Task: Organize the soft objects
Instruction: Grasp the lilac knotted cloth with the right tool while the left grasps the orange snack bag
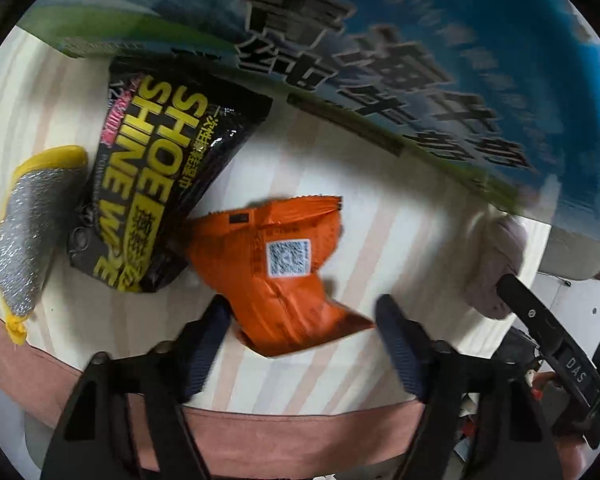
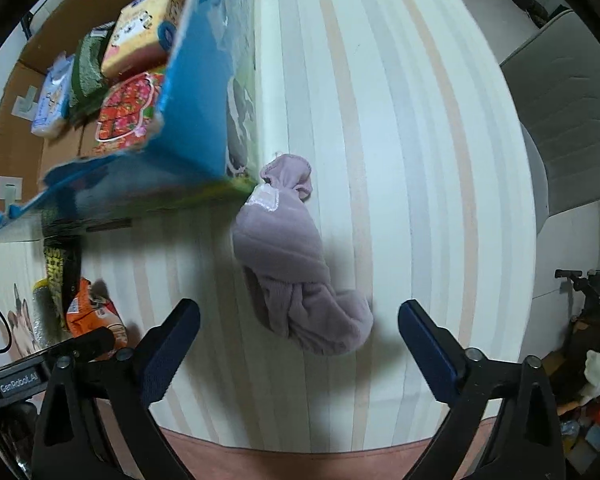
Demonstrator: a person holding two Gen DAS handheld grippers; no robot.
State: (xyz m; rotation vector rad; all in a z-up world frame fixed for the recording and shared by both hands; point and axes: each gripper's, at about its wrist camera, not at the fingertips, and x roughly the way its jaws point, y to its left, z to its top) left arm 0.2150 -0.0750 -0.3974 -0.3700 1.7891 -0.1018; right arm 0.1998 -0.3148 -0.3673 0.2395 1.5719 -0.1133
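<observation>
Orange packet (image 1: 284,276) near table edge (image 1: 260,412).

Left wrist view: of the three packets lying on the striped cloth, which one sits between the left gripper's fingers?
The orange foil packet with the white QR label; its lower corner lies between the open fingers. The black "Shoe Shine" wipes pouch and silver-and-yellow packet lie further left.

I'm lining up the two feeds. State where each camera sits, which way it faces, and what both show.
Left wrist: on the left hand-held gripper, looking down at the crinkled orange foil packet between its open fingers on the striped tablecloth.
Right wrist: on the right hand-held gripper, looking down over the rolled lilac fabric bundle, fingers open.
Shared: the orange packet, the lilac bundle, the blue printed cardboard box, and each other's gripper.
</observation>
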